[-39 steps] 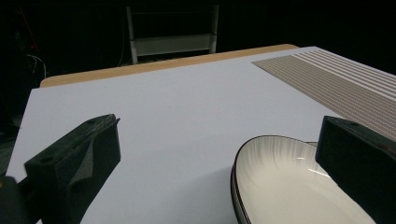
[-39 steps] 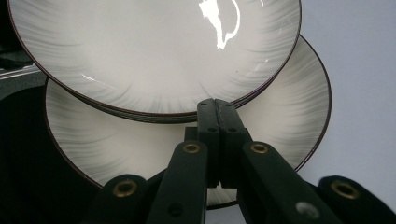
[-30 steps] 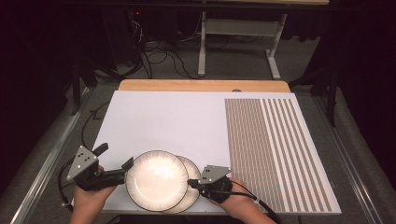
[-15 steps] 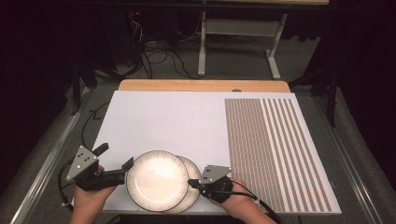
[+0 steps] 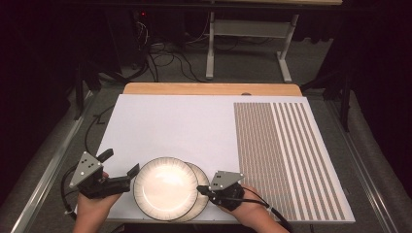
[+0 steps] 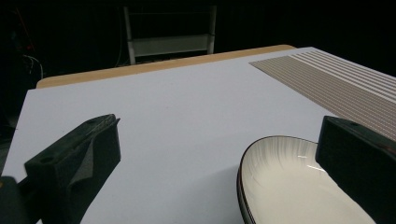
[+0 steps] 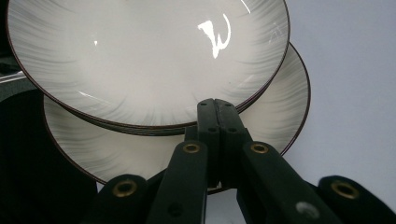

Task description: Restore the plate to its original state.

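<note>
White plates sit stacked off-centre; right gripper [image 5: 200, 190] pinches closed over the lower plate [image 7: 280, 116], likely steadying it, while left gripper [image 5: 121, 170] gapes empty beside the top plate [image 5: 165, 187].

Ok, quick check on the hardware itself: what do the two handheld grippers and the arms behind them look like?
Both are black. The left gripper and right gripper each carry a grey three-cornered plate with small dark dots on top. A black cable trails from the right one, and another loops from the left. In the right gripper view, brass-coloured rivets mark the linkage arms. The forearms are bare, no sleeves.
</note>
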